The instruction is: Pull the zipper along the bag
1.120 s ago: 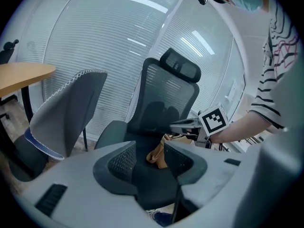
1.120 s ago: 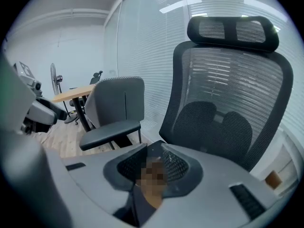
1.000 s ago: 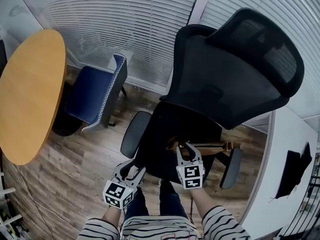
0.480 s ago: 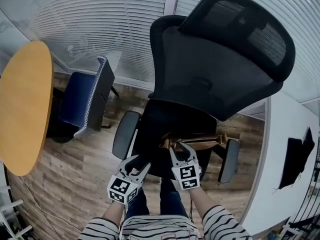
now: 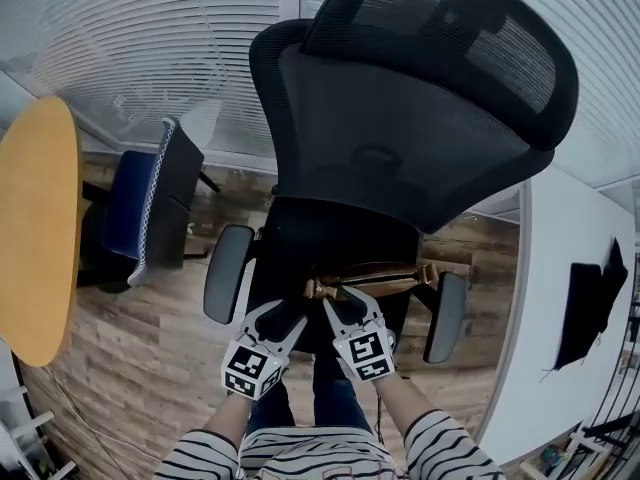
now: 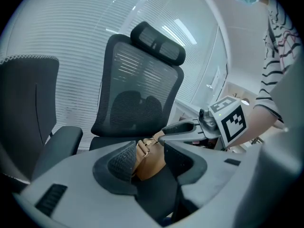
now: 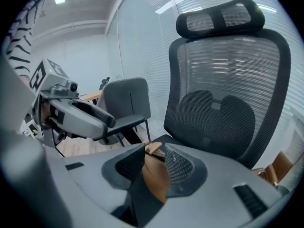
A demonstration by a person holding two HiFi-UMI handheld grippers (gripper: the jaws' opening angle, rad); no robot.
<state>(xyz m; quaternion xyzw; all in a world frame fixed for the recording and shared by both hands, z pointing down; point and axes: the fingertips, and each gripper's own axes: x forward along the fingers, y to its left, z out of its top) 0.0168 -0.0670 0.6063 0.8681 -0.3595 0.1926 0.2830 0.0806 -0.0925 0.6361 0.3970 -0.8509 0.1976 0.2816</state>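
A tan leather bag [image 5: 375, 271] lies across the seat of a black mesh office chair [image 5: 400, 128]. Both grippers hover at the bag's left end. In the head view my left gripper [image 5: 282, 316] sits at the seat's front edge, just short of the bag, its jaws apart. From its own view, the bag's buckled end [image 6: 148, 156] shows in the gap of the left gripper [image 6: 149, 151], no pad pressing it. My right gripper [image 5: 347, 294] reaches over the bag's end. Its jaws stand apart with the tan bag [image 7: 154, 175] and a strap tab between them, not pinched.
A round wooden table [image 5: 35, 228] stands at the left, with a blue chair [image 5: 140, 203] beside it. A white desk [image 5: 570, 298] carrying a dark object runs along the right. Blinds cover the wall behind. The person's jeans-clad legs [image 5: 325, 398] stand against the chair.
The view has swung so the chair sits more to the left and closer. Both grippers have crept toward the bag's left end, and the right jaws look wider apart than before.
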